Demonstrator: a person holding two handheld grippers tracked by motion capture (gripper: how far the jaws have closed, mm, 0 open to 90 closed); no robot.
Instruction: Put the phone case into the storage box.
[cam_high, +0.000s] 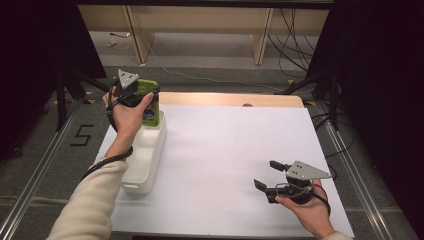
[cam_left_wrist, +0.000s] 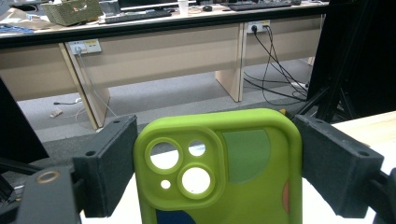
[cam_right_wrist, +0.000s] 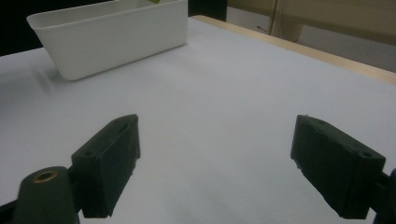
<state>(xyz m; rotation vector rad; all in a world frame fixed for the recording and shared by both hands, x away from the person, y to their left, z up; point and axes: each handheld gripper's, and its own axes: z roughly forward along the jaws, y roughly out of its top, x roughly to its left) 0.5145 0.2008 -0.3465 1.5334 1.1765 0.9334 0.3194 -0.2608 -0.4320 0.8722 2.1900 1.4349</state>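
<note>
A: The long white plastic bin sits at the table's left edge; the left gripper holds the lime-green rubbery phone case upright above its far end, jaws clamped on its sides

B: Soft case; it might flex, slip, and clip the rim. The right gripper rests with jaws apart

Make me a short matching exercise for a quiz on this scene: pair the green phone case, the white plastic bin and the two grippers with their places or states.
Column one:
1. lime-green phone case with camera cut-outs
2. long white plastic bin
3. left gripper
4. right gripper

Column two:
A. open, nothing between its jaws
B. rests at the left edge of the white table cover
C. closed on the case's sides
D. held upright above the bin's far end

Pairs: 1-D, 2-B, 3-C, 4-A
</note>
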